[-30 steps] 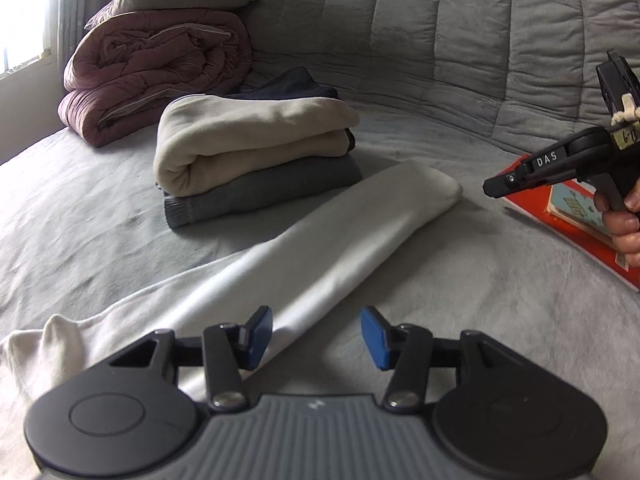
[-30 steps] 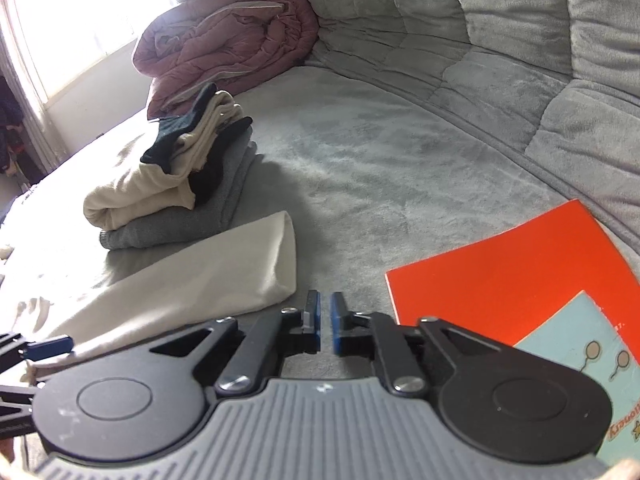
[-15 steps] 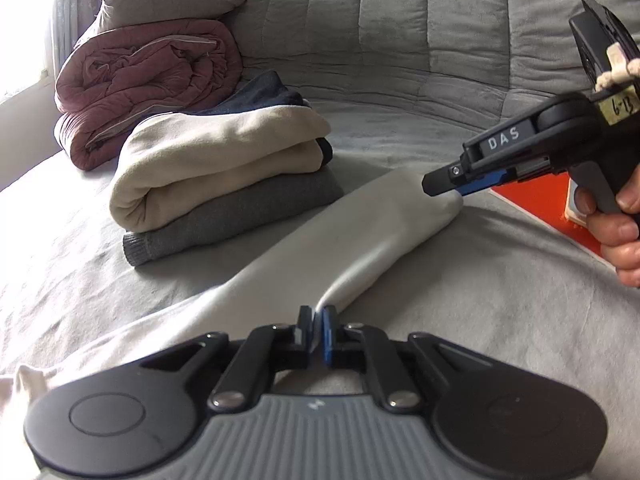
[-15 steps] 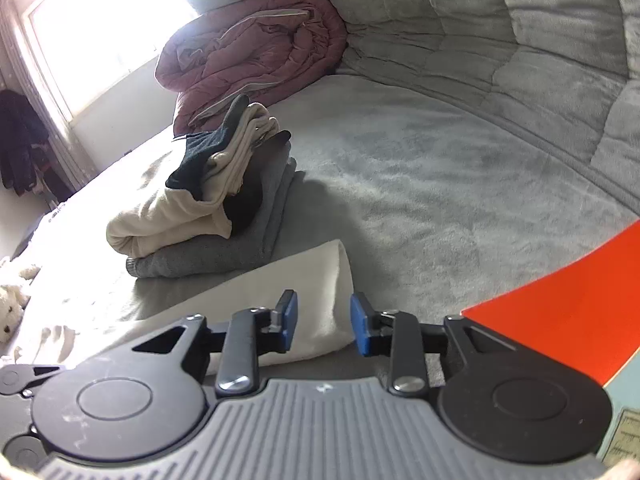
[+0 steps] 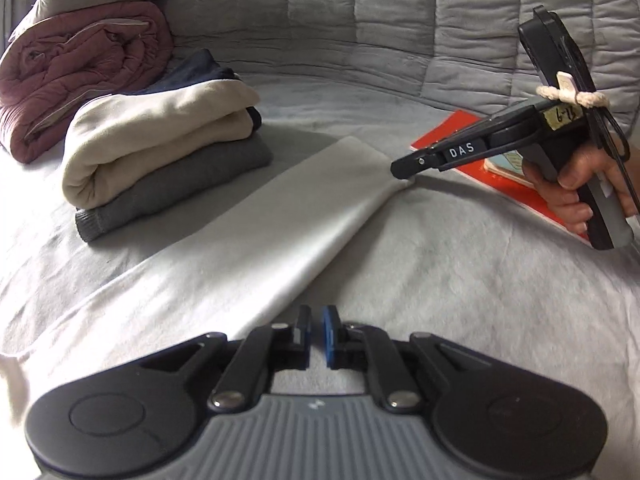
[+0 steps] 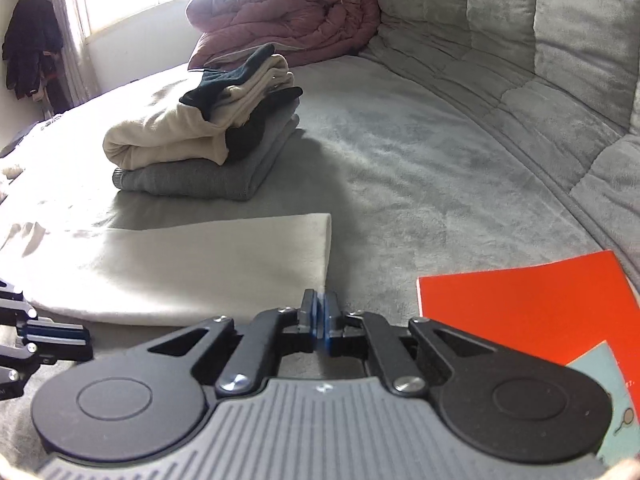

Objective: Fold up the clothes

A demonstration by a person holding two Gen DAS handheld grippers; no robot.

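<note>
Garment lies folded long on grey bed.
Left hand-held gripper nearly closed, empty; right hand-held gripper pinches the garment's corner.

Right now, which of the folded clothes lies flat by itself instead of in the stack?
The long white garment. It lies alone on the grey bed cover, beside the stack where a cream piece sits on a grey one.

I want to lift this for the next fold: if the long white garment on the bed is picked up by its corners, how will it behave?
The white garment lies flat and thin, creased at its far end, so it is probably floppy and would sag between the right gripper and left gripper. It looks light. On the plush grey bedcover it would likely drag rather than slide.
</note>
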